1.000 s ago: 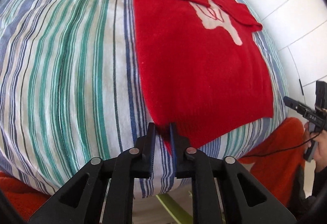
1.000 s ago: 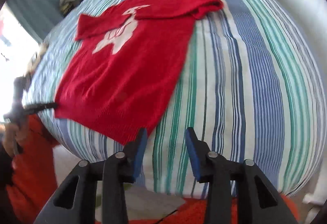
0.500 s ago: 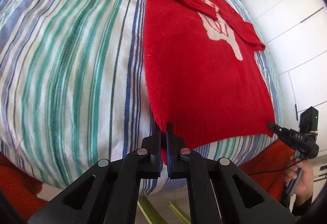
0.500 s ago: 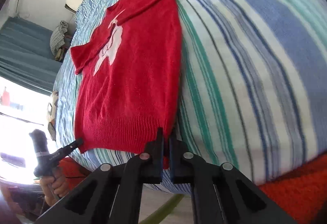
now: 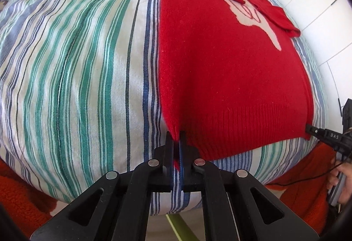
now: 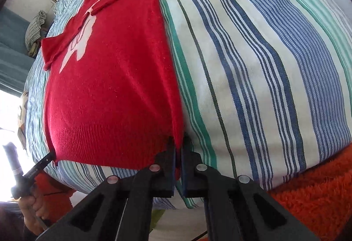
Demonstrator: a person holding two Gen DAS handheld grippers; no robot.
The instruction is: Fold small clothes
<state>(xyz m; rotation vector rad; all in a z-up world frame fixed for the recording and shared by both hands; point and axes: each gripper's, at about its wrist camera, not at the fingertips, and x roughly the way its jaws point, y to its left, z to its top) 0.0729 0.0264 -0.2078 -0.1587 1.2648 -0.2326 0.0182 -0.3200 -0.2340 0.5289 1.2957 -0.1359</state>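
In the left wrist view, the left hand-held gripper (image 5: 176, 144) was clamped on the near left hem corner of the red sweater (image 5: 220, 78), its jaws pressed together with red knit showing between them. The sweater's long axis ran straight away from that grip, toward the far collar end. It lay flat on the striped bed (image 5: 77, 65), both sleeves crossed over the chest and a pale animal motif (image 5: 250, 14) partly covered. At the near right hem corner sat the right hand-held gripper (image 5: 308, 129).

In the right wrist view, the right hand-held gripper (image 6: 178, 148) pinched the sweater (image 6: 110, 91) at that near right corner, ribbed hem stretching leftward to the left hand-held gripper (image 6: 51, 156). Both hands looked equally near; folding probably meant carrying the hem far, toward the collar.
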